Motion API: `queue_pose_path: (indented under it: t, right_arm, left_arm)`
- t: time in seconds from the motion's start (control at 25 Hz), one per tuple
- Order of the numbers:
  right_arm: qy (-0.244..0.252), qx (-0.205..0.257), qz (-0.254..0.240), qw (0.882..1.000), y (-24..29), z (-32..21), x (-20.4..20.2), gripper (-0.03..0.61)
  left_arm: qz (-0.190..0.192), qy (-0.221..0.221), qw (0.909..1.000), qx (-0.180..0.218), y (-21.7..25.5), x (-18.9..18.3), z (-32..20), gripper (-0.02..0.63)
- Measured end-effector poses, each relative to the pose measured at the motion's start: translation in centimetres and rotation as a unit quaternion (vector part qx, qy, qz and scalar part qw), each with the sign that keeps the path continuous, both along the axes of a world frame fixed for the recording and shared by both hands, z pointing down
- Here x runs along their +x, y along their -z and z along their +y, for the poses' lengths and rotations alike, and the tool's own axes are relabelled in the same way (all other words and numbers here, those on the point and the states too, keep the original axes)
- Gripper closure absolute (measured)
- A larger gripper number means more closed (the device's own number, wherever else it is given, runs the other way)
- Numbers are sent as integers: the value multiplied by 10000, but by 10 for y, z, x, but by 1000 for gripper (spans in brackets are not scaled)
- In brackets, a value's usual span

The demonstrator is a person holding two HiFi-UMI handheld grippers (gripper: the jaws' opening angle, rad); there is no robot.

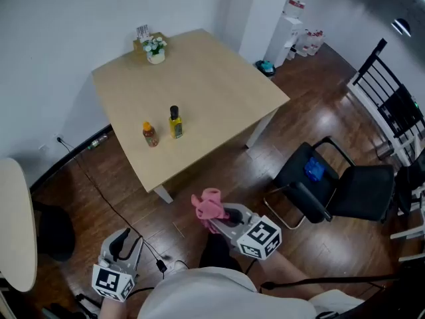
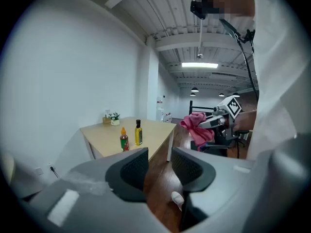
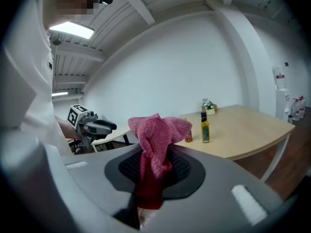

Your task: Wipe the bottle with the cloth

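**First onlooker:** Bottle (image 1: 175, 123) not reached yet, am I right? In the head view it stands on the tabletop (image 1: 199, 65), well apart from the person.

**Second onlooker:** Yes. It's yellow with a black cap, and a smaller orange bottle (image 1: 150, 134) is just beside it. Which one gets wiped I can't say. A flower pot (image 1: 155, 48) sits at the far corner. The person is out on the wooden floor (image 1: 292, 125), with a black chair (image 1: 332, 185) to the right.

**First onlooker:** And the left gripper view?

**Second onlooker:** The left tool (image 2: 160, 166) has its jaws a narrow gap apart, with nothing between them.

**First onlooker:** Right gripper view?

**Second onlooker:** The right tool (image 3: 154, 166) is clamped on the pink cloth (image 3: 158, 140), which bunches up above the jaws. I'd call this the approach. Next, the empty tool should steady the bottle while the cloth comes to its side.
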State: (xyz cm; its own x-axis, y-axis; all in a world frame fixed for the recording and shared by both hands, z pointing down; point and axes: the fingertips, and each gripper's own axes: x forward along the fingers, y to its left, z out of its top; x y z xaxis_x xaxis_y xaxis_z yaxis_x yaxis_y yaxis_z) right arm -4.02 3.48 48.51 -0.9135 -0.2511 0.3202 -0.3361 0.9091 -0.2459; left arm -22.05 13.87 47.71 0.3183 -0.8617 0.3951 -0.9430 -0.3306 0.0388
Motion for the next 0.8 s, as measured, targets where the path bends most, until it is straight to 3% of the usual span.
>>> queue_pose_path:
  t: [0.24,0.4,0.64,0.8]
  right_arm:
    - [-43,94,203,9997,17,91,7,491]
    - [-143,37,143,9998,26,117,22,492]
    - [127,408,185,9989,51,136,51,491]
    - [138,439,178,9988,48,141,75,491]
  left_arm:
    - [156,-297,9993,151,14,7,67,466]
    - [347,-215,9988,270,17,29,83,468]
    - [398,-404,9970,518,50,85,86,468]
    - [489,-347,9973,432,44,109,88,472]
